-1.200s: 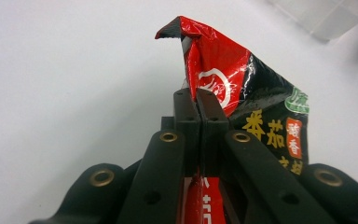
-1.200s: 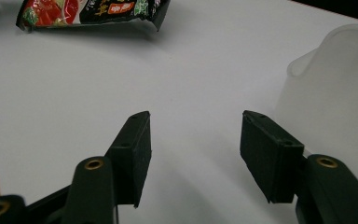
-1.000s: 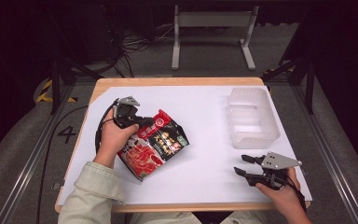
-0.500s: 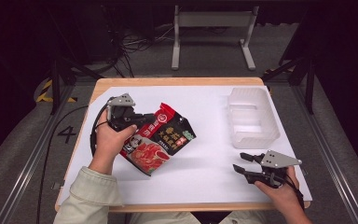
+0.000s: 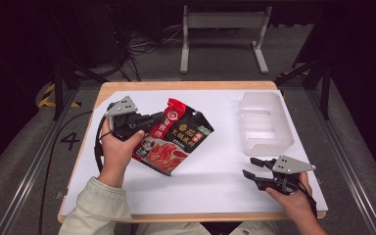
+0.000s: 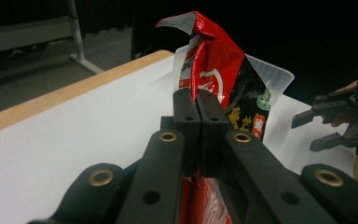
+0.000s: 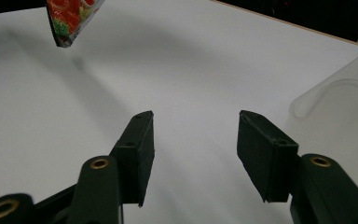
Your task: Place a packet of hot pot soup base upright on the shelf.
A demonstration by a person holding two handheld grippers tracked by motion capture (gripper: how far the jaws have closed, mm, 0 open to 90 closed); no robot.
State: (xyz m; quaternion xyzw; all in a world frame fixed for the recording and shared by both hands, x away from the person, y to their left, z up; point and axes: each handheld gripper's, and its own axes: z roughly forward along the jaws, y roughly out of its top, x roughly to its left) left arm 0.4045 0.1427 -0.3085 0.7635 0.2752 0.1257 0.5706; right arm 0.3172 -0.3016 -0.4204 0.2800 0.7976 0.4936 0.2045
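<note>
1. Left gripper (image 6: pixel 198 109): jaws pressed together on the edge of a red and black food packet (image 6: pixel 223 88). In the left gripper view the packet rises from between the jaws, its top corner folded over.
2. In the high view the left gripper (image 5: pixel 152 119) sits at the left-centre of the surface, pointing right. The packet (image 5: pixel 176 137) hangs off it toward the middle. Its lower end seems to rest on or just above the white sheet; contact is not clear from this angle.
3. Left hand (image 5: pixel 117 147) wraps the gripper body from below, and a pale sleeve (image 5: pixel 95 208) comes in from the bottom edge. A black cable (image 5: pixel 98 147) loops beside the wrist.
4. Right gripper (image 7: pixel 196 149): jaws wide apart, nothing between them, white sheet visible through the gap.
5. In the high view the right gripper (image 5: pixel 252 167) is at the lower right of the surface, pointing left, held by the right hand (image 5: pixel 293 198). It is well apart from the packet.
6. A clear plastic container (image 5: pixel 264 122) stands at the right side of the surface, just beyond the right gripper. Its rim (image 7: pixel 340 107) shows at the right of the right gripper view.
7. The surface (image 5: pixel 225 85) is a wooden top covered by a white sheet (image 5: pixel 215 176).
</note>
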